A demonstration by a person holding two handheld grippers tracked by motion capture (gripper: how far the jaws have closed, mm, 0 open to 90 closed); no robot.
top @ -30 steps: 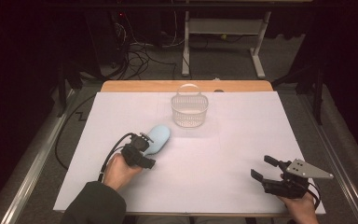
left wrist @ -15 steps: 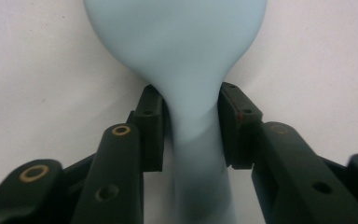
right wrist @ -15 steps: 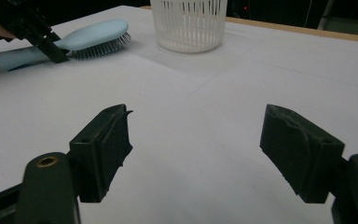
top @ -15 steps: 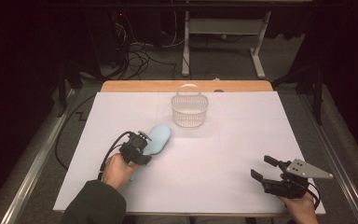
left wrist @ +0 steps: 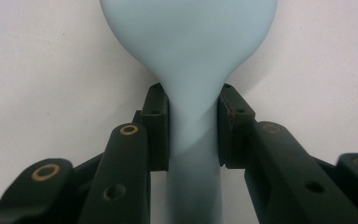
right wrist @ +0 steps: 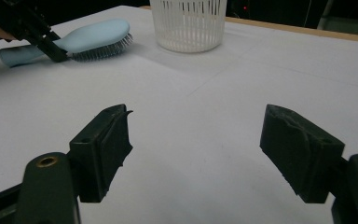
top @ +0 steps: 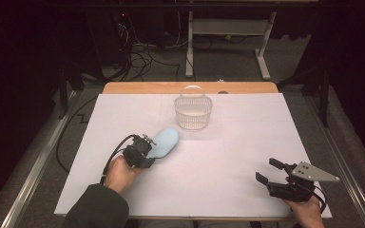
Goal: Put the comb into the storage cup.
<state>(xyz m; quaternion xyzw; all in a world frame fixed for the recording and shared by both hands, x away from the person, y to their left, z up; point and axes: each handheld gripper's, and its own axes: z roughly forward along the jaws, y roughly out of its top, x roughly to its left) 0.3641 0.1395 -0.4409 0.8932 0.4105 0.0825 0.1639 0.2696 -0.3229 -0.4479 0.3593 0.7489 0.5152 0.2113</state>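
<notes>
The step in hand looks like the pick-up of the brush (top: 165,142): the left tool (top: 145,151) pinches its pale blue handle, with both pads pressed against the narrow neck just below the head in the left gripper view. The brush lies left of centre in the high view, bristles down on the white counter (top: 228,156), its head pointing toward the basket (top: 193,112) at upper centre. The two are near but apart.

The right tool (top: 265,172) sits at the lower right of the high view with its jaws spread and nothing between them, well apart from the brush.

The next move, as a judgement, calls for lifting the brush clear of the counter, carrying it up and right over the basket rim, and tipping it in head first, since the basket looks narrow for the brush.

No brand, label or writing can be read on anything.
</notes>
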